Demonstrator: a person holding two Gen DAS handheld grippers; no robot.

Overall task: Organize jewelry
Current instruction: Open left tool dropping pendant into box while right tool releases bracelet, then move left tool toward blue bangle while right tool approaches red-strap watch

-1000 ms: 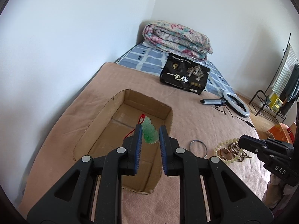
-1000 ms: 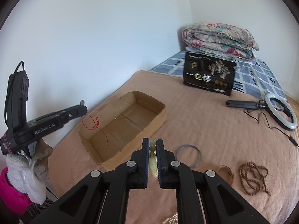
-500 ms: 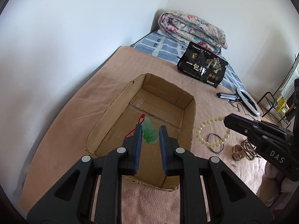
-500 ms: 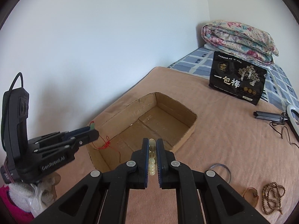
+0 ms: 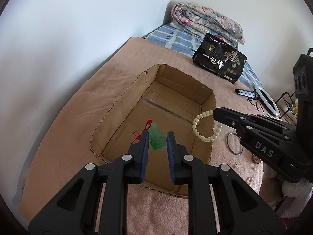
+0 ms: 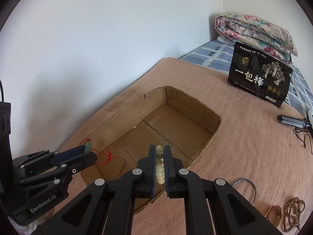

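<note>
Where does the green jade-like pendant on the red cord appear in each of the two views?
Left wrist view: the green jade-like pendant is at lower centre, between this claw's blue pads, above the open cardboard box.
Right wrist view: only its tip shows at lower left, in the other claw.
Shared landmark: the cardboard box.

Left gripper (image 5: 157, 137): matte black plastic, two fingers with triangular cut-outs in the linkage arms, silver round screw heads at the pivots, ribbed blue pads (image 5: 145, 143) on the inner faces. White lettering "GenRobot.AI" on its side, seen from the right wrist view, with a black cable above its body.

Right gripper (image 6: 159, 152): same black build, silver screws, blue pads (image 6: 152, 168). White "DAS" marking on its side in the left wrist view.
</note>
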